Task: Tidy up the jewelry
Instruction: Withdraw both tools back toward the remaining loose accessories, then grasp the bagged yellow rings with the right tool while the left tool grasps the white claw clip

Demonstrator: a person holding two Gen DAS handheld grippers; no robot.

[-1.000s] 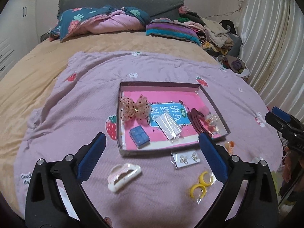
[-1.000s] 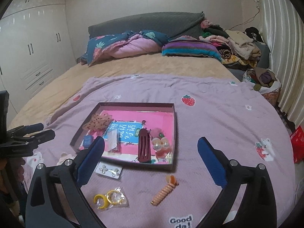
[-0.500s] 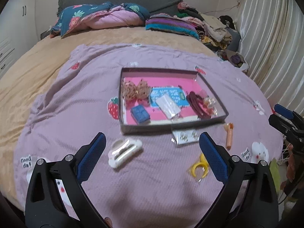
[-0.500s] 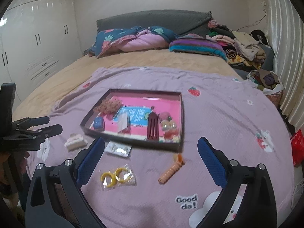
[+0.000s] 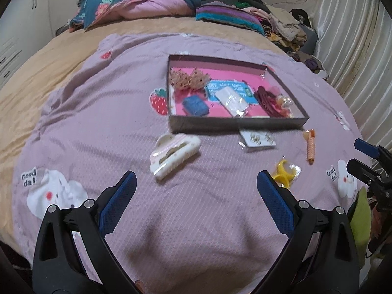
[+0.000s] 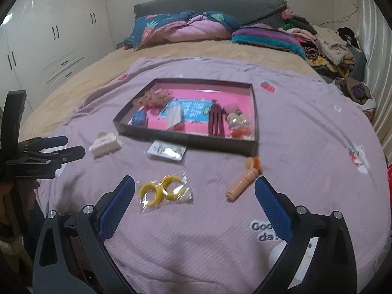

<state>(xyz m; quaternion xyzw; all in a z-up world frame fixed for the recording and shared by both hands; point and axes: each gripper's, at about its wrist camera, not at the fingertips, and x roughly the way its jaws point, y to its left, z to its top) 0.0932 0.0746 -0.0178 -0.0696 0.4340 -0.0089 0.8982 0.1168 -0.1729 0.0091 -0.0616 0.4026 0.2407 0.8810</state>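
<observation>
A shallow dark tray (image 5: 235,123) (image 6: 186,137) with a pink floor lies on the purple blanket and holds a bow, a blue card, a clear packet, a dark red claw clip and small pieces. Outside it, near its front wall, lie a white claw clip (image 5: 174,151) (image 6: 105,144), a packet of earrings (image 5: 258,140) (image 6: 167,150), yellow hoops in a bag (image 5: 285,172) (image 6: 164,191) and an orange spiral clip (image 5: 310,147) (image 6: 243,180). My left gripper (image 5: 196,181) is open and empty, short of the white clip. My right gripper (image 6: 194,183) is open and empty between hoops and spiral clip.
The purple blanket (image 5: 122,112) covers a tan bedspread (image 5: 36,61). Pillows and a heap of clothes (image 6: 323,46) lie at the headboard. White wardrobes (image 6: 49,39) stand left, a curtain (image 5: 355,49) right. The other gripper shows at each view's edge.
Both grippers have pulled back toward the foot of the bed and sunk lower, so the tray looks farther away and the loose pieces now lie ahead of the fingers. Both stay open.
</observation>
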